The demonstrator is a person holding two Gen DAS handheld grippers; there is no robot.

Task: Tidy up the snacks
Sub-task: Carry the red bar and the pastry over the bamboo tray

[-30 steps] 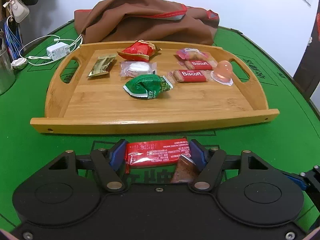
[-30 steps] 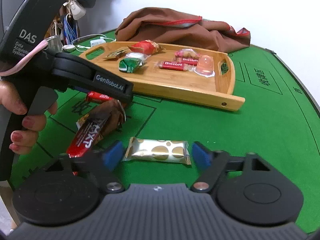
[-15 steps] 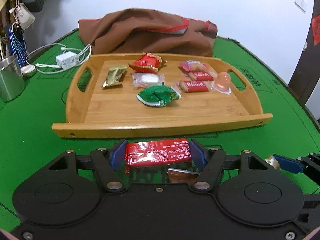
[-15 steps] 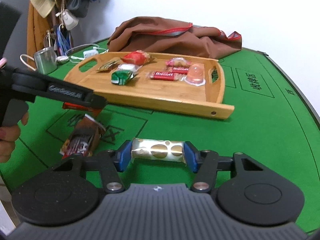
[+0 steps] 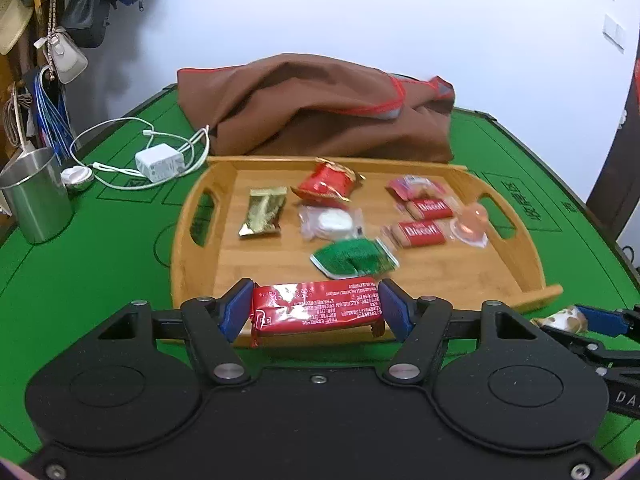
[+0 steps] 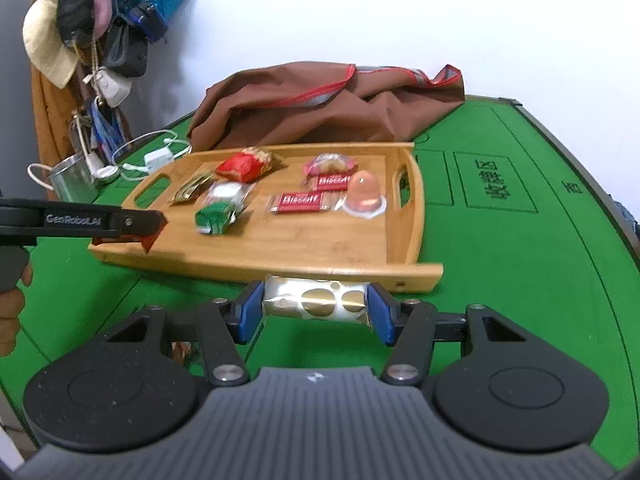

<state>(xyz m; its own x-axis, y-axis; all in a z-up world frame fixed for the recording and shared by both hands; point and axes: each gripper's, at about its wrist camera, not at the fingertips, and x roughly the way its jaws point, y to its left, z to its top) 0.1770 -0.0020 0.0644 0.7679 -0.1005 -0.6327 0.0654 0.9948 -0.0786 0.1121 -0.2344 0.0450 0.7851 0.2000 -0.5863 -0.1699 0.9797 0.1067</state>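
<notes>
My left gripper [image 5: 314, 308] is shut on a red snack bar [image 5: 316, 306], held above the front rim of the wooden tray [image 5: 424, 280]. The right gripper [image 6: 314, 307] is shut on a white packet with gold dots [image 6: 316, 298], just in front of the tray's [image 6: 280, 256] near edge. The tray holds several snacks: a green packet [image 5: 352, 258], a gold packet [image 5: 264, 212], a red bag [image 5: 328, 182], two Biscoff biscuits [image 5: 422, 232] and a jelly cup [image 5: 472, 220]. In the right wrist view the left gripper [image 6: 152, 226] reaches in from the left with the red bar.
A brown cloth bag [image 5: 320, 108] lies behind the tray. A metal cup [image 5: 36, 196] and a white charger with cable [image 5: 160, 160] sit at the left on the green felt table [image 6: 500, 260]. Another wrapper [image 6: 182, 350] lies under the right gripper. Bags hang at far left.
The right gripper closed on the gold-dotted packet and lifted it toward the tray. The left gripper rose with the red bar and came over the tray's front rim.
</notes>
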